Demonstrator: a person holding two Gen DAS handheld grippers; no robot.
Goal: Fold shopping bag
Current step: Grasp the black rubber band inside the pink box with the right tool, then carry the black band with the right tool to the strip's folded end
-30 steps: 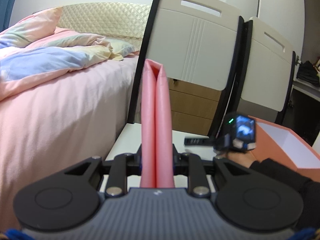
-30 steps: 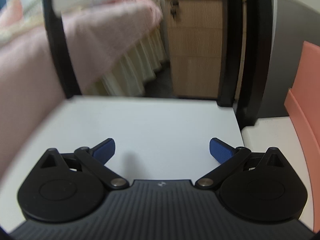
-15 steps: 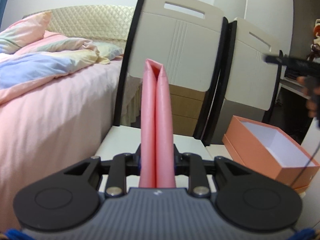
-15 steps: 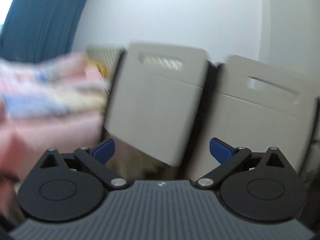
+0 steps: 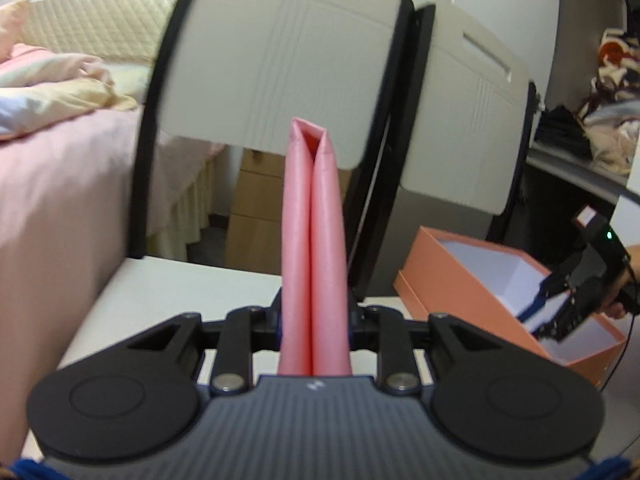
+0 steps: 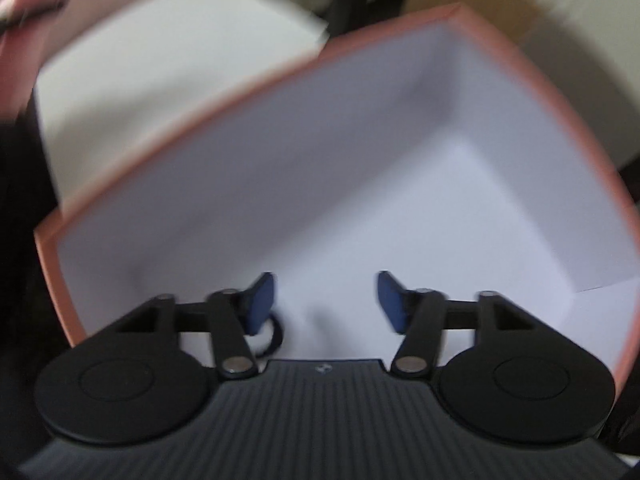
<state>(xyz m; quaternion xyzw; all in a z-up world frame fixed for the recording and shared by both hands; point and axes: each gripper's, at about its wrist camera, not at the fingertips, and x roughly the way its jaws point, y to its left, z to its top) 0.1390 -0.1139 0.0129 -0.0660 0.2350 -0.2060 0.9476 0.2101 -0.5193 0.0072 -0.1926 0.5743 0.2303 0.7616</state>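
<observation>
Left wrist: our left gripper (image 5: 313, 322) has its jaws clamped on the folded pink shopping bag (image 5: 312, 236), which sticks straight out between them. Right wrist: our right gripper (image 6: 326, 300) jaws partly open, holding nothing, over the orange box (image 6: 400, 168).

Soft, even indoor light is filling both views, without glare. The right wrist view is smearing heavily with motion blur, and dark shadow is pooling around the orange box (image 6: 532, 64). Fisheye distortion is bending the chair backs (image 5: 280, 52) at the left view's edges.
</observation>
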